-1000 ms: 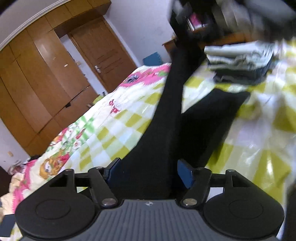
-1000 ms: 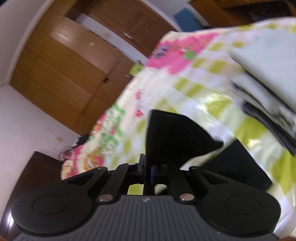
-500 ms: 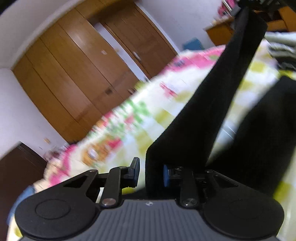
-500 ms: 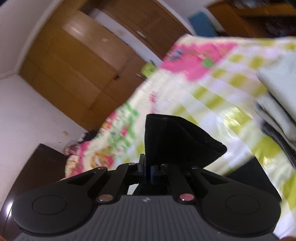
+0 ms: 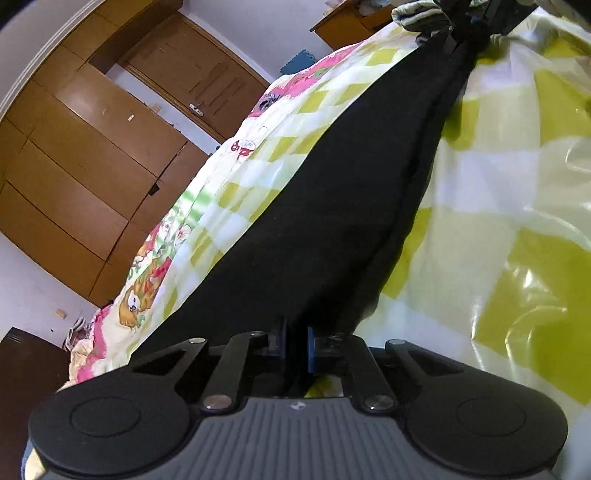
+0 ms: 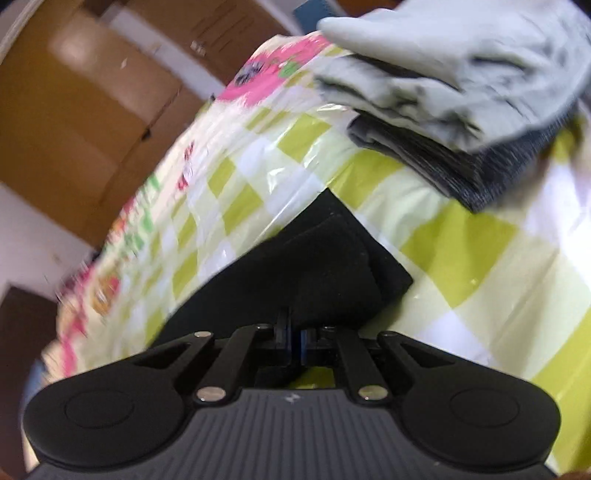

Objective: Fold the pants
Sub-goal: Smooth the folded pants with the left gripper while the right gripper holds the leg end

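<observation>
Black pants (image 5: pixel 332 206) stretch in a long band across the checkered bed cover, from my left gripper up to the top right. My left gripper (image 5: pixel 295 341) is shut on one end of the pants. My right gripper (image 6: pixel 294 339) is shut on the other end of the pants (image 6: pixel 314 266), whose corner lies folded on the cover in the right wrist view. The right gripper also shows at the far end of the band in the left wrist view (image 5: pixel 467 22).
A stack of folded grey and dark clothes (image 6: pixel 461 92) lies on the bed just beyond the right gripper. The green-and-white plastic-covered bed cover (image 5: pixel 517 221) spreads to the right. Wooden wardrobes and a door (image 5: pixel 110 129) stand behind the bed.
My left gripper closed on the pants end. Both grippers came down, and the pants went from hanging lifted to stretched low over the bed.
</observation>
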